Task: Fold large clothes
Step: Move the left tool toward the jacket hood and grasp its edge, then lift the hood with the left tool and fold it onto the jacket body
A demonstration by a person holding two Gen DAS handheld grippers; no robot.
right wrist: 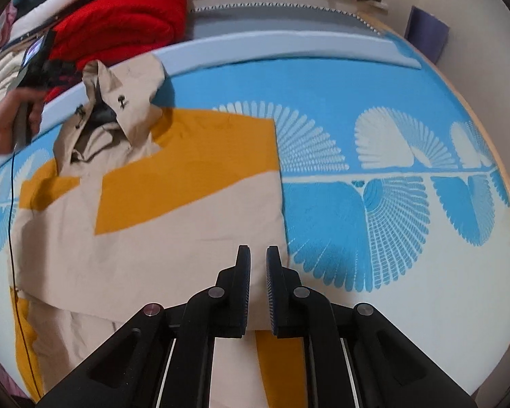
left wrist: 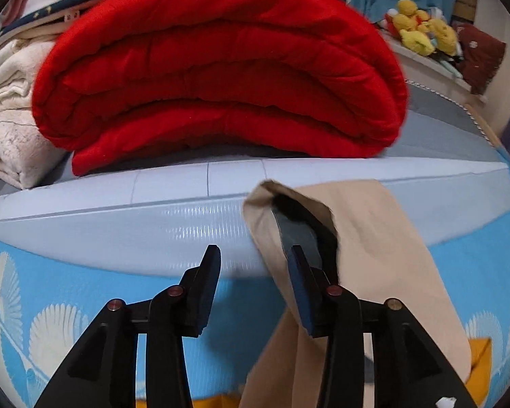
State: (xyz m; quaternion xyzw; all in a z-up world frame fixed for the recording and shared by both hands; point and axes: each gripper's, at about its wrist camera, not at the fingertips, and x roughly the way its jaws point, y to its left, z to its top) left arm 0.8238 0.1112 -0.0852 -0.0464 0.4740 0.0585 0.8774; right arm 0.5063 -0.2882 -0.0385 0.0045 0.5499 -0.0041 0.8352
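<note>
Lying partly folded on a bed, a beige-and-mustard jacket [right wrist: 173, 210] is taking up the left half of the right wrist view, its body squared into a flat rectangle with one straight edge running down at 12 o'clock from the right gripper [right wrist: 258, 255]. Its collar [right wrist: 119, 102] is standing crumpled toward 10 o'clock, showing two dark toggles and a dark lining. The cloth is looking thin, smooth and matte, the mustard panels cutting across the beige at a slant. No readable writing is showing anywhere.

The right gripper is hovering over the jacket's near edge, its jaws nearly closed with a narrow gap and no cloth visibly between them. The left gripper [left wrist: 255, 255] is standing parted; a beige fold is draping over its right finger [left wrist: 301, 289] alone, not pinched by both pads. A hand [right wrist: 6, 125] is gripping that tool's handle at 9 o'clock in the right wrist view.

The sheet [right wrist: 374, 102] is bright blue with white fan-shaped shell prints. A pale ribbed board [left wrist: 119, 224] is crossing the bed beyond the jacket. At 12 o'clock in the left wrist view, a thick red quilt [left wrist: 221, 68] is sitting rolled in puffy layers beside cream blankets [left wrist: 6, 119], with yellow plush toys [left wrist: 421, 27] at 2 o'clock.
</note>
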